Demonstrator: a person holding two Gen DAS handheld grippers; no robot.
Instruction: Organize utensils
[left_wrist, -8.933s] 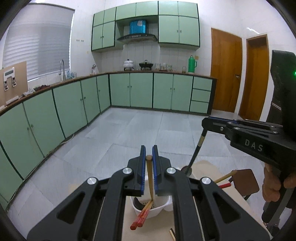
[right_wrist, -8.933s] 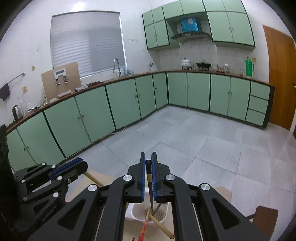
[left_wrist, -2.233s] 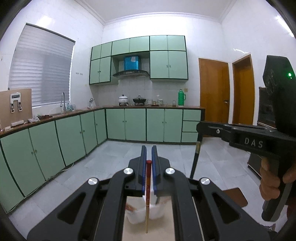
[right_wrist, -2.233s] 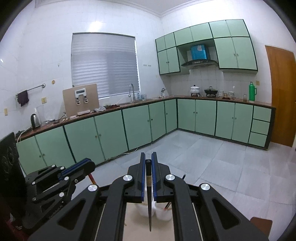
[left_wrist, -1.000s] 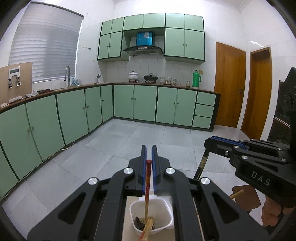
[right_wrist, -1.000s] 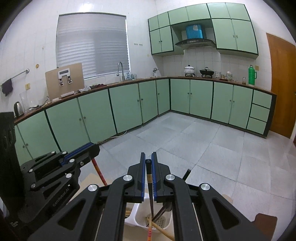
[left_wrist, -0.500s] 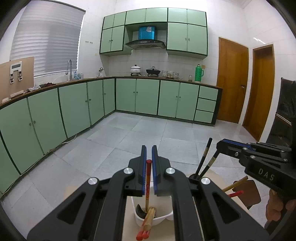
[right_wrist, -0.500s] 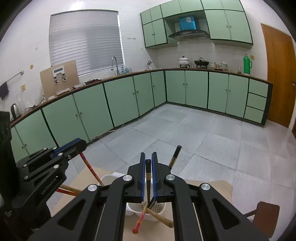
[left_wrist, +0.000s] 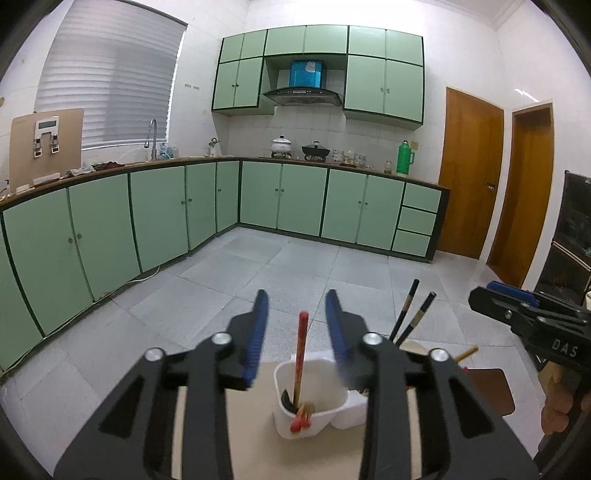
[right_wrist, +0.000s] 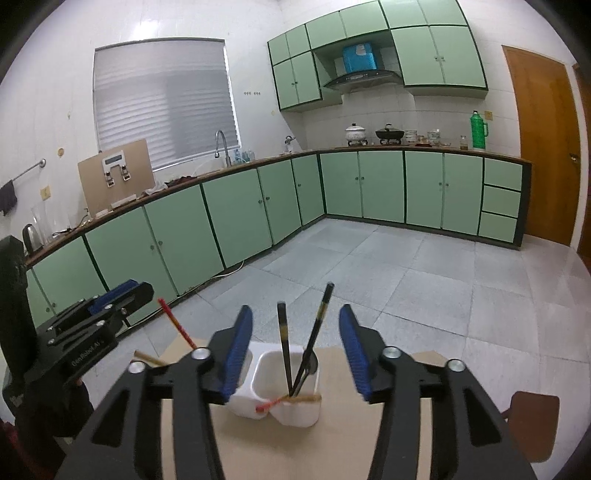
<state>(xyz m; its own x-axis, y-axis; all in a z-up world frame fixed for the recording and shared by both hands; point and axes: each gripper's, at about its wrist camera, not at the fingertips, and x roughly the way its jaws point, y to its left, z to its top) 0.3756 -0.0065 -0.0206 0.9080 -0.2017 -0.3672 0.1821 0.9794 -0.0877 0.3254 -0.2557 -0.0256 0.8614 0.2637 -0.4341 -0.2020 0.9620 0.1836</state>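
Both grippers, left (left_wrist: 297, 325) and right (right_wrist: 295, 339), have just opened their jaws, gripping nothing; chopsticks (right_wrist: 286, 347) stand loose in the white holder (right_wrist: 299, 410).

— What can you read from where you hold the tools?

— On the side of your right gripper (left_wrist: 532, 321), in the left wrist view, stand the white letters "DAS".

— And on your left gripper (right_wrist: 96, 332)?

— In the right wrist view its side carries a small white word, too blurred to read with certainty. Nothing else is legible.
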